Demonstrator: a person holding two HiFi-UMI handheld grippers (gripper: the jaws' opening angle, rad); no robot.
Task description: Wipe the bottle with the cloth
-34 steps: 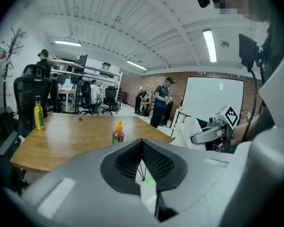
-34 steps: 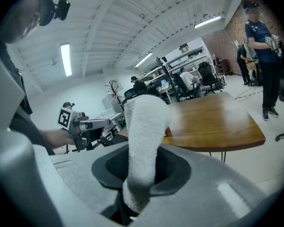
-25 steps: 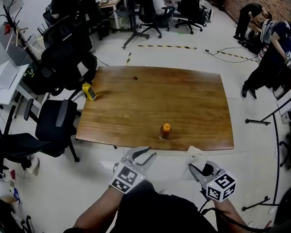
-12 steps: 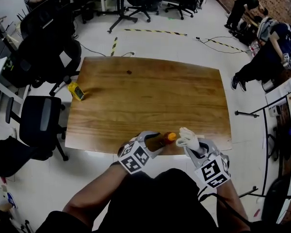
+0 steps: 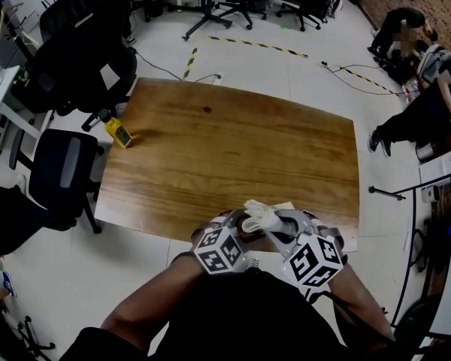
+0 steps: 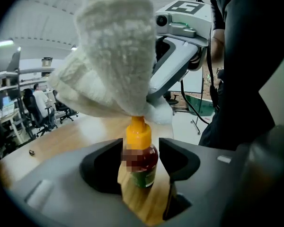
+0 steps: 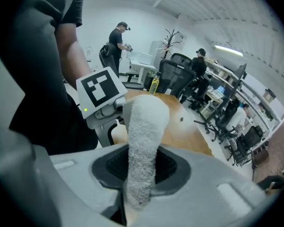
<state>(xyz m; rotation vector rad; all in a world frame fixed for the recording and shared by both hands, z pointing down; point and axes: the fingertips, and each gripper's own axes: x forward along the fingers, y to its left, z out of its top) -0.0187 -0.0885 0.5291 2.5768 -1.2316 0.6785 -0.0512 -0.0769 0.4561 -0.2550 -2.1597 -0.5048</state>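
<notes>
A small bottle (image 6: 141, 162) with an orange cap and dark sauce stands at the near edge of the wooden table (image 5: 233, 149). My left gripper (image 6: 140, 167) has its jaws on either side of the bottle. They are opening, and a thin gap shows beside the glass. A white fluffy cloth (image 6: 111, 65) rests on the cap. My right gripper (image 7: 141, 167) is shut on that cloth (image 7: 144, 126), which sticks up between its pads. In the head view both grippers meet at the table edge, with the cloth (image 5: 261, 216) covering the bottle.
A yellow object (image 5: 119, 134) lies at the table's left edge and a small dark speck (image 5: 207, 110) farther back. Black office chairs (image 5: 56, 175) stand to the left. People (image 5: 436, 89) are at the far right, with cables on the floor.
Both grippers rose from below the table edge to the bottle. The cloth came over the bottle's cap, and the left jaws now flank the bottle.
</notes>
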